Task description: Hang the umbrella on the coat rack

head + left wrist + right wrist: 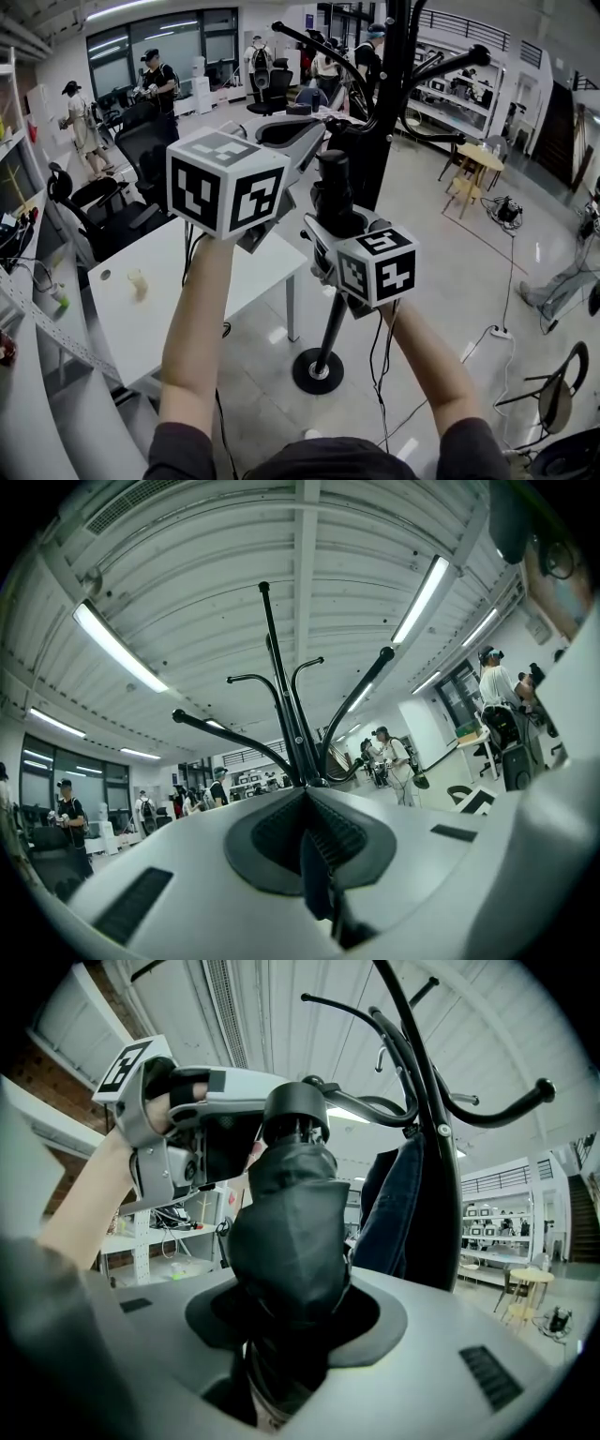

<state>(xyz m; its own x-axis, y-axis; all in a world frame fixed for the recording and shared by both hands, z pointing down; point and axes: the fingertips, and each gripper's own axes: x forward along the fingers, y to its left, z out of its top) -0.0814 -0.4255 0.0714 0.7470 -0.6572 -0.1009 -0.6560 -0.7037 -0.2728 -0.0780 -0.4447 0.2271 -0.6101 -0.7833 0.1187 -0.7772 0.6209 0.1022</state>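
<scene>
The folded black umbrella (291, 1232) stood upright in the right claw (292, 1321), which gripped its lower part, just beside the coat rack (427, 1147). The left claw (307, 799), near the umbrella's top, was closed on a thin dark strap (317, 878).

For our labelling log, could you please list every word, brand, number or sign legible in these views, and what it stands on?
None: no word, brand or number is legible in any view.
Left marker cube: black-and-white square patterns, not letters.
Right marker cube: the same.
Bluish sign on the far wall: too small to read.
</scene>
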